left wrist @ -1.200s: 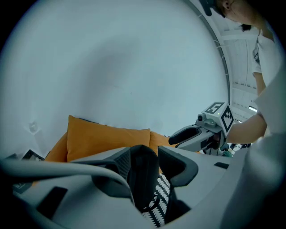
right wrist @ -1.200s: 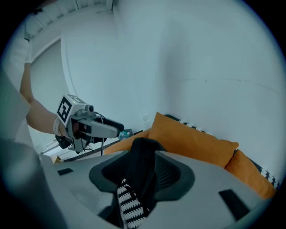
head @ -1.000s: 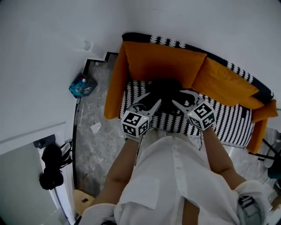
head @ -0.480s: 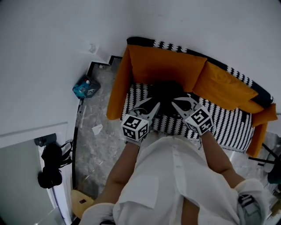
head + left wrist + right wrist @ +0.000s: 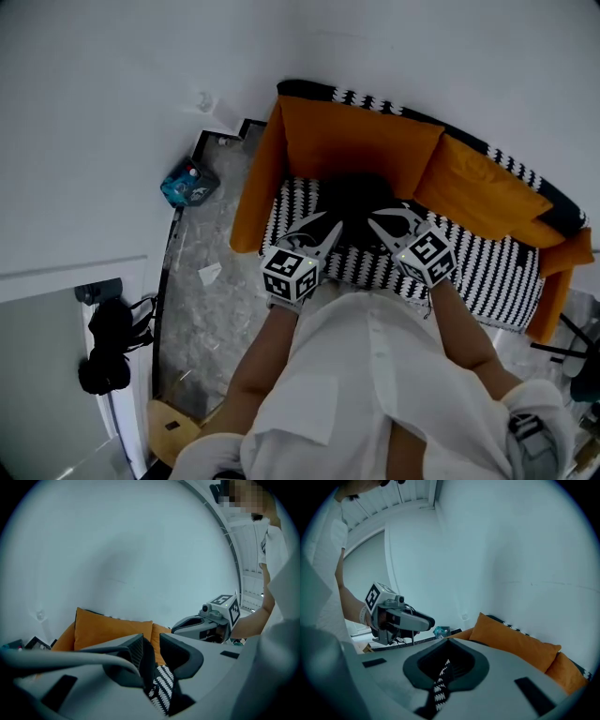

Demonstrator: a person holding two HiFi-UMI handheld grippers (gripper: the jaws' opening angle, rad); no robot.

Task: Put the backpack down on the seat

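Nearest is the person's white shirt (image 5: 375,375), with both forearms reaching forward over the sofa. The left gripper (image 5: 326,225) hangs above the front edge of the seat (image 5: 487,272), near its left end. Its jaws are closing and stand a narrow way apart. The gap between them shows only orange cushion and striped seat, and nothing is pinched there. A dark strip lies along one pad, but I cannot tell whether it is the pad or cloth. The right gripper (image 5: 382,217) is just beside the left one, tips pointing the same way. Its jaws are pressed together at the tips with nothing between them, and a thin slit behind the tips shows the seat pattern.

The backpack (image 5: 352,195) is black and lies on the black-and-white seat near its left end, with its back against the big orange cushion (image 5: 361,141). Both grippers' tips are at its near edge. A second orange cushion (image 5: 478,183) leans further along the back edge, to the right. On the floor left of the sofa sit a scrap of paper (image 5: 210,273) and, farther off by the wall, a blue box (image 5: 190,183).
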